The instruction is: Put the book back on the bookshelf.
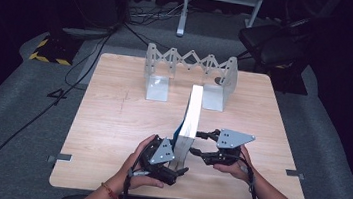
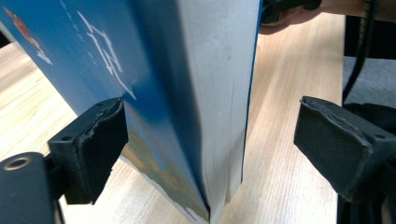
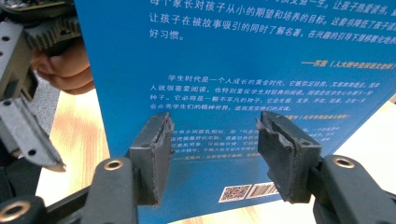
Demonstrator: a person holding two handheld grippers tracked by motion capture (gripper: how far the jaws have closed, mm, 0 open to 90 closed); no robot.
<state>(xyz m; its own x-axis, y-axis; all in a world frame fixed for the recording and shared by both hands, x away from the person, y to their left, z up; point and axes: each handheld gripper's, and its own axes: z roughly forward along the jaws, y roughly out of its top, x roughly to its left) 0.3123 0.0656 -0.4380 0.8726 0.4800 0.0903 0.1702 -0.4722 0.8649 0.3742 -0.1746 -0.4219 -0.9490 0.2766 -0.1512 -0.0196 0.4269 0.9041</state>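
Note:
A thick book [image 1: 192,116] with a blue cover and white page block stands upright on its edge on the wooden table [image 1: 111,122], running from front to back. My left gripper [image 1: 179,164] is at the book's near end. In the left gripper view the book [image 2: 219,93] sits between the wide-apart jaws of the left gripper [image 2: 210,140]; one pad lies close against the blue cover, the other stands well clear. My right gripper [image 1: 200,143] points at the book's right side. Its jaws are apart in front of the back cover [image 3: 233,56], and the right gripper [image 3: 212,140] grips nothing.
A metal expanding book rack [image 1: 189,76] with two upright end plates stands at the table's back, just behind the book. A dark chair [image 1: 271,45] and floor cables [image 1: 84,54] lie beyond the table. Bare tabletop spreads to the left and right of the book.

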